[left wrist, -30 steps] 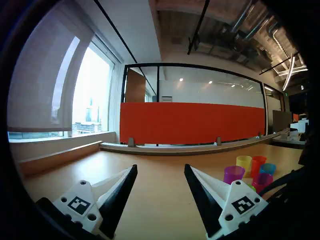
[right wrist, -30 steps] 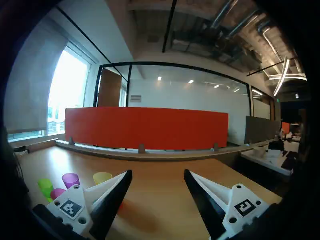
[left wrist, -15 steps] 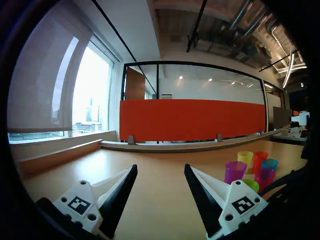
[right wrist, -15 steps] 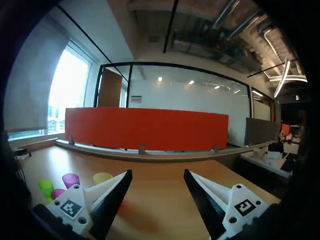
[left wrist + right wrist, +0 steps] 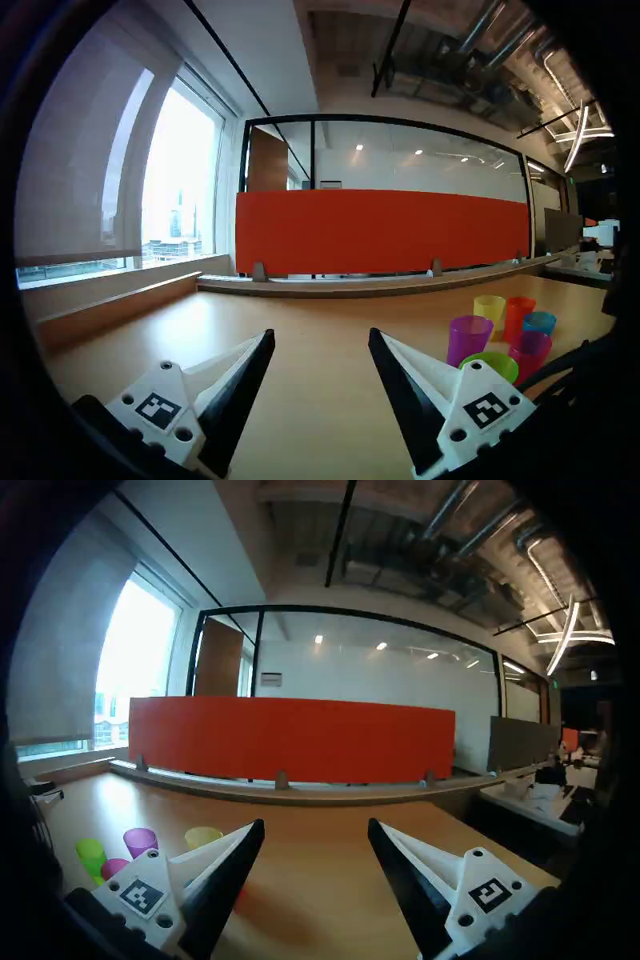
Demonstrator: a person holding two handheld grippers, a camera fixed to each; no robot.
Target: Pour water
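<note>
**Bench, tools and cups.** The wooden bench (image 5: 240,316) spans the lower part of both views. A bright window (image 5: 180,200) stands at its left, and an orange partition (image 5: 384,232) closes its far edge.

Your left tool (image 5: 320,334) hangs low over the bench with its fingers spread wide and nothing between them. Your right tool (image 5: 314,824) is likewise agape and holds nothing.

In the left gripper view, the cups stand upright in a tight cluster on the bench, to the right of the left tool and just beyond its right finger:
- a purple cup (image 5: 468,336) and a green cup (image 5: 490,365) nearest;
- a yellow cup (image 5: 489,308), a red cup (image 5: 518,312), a blue cup (image 5: 539,323) and a magenta cup (image 5: 532,350) beside and behind them.

In the right gripper view, the cluster sits at lower left, partly hidden by the right tool's left finger. You cannot tell what the cups contain.
</note>
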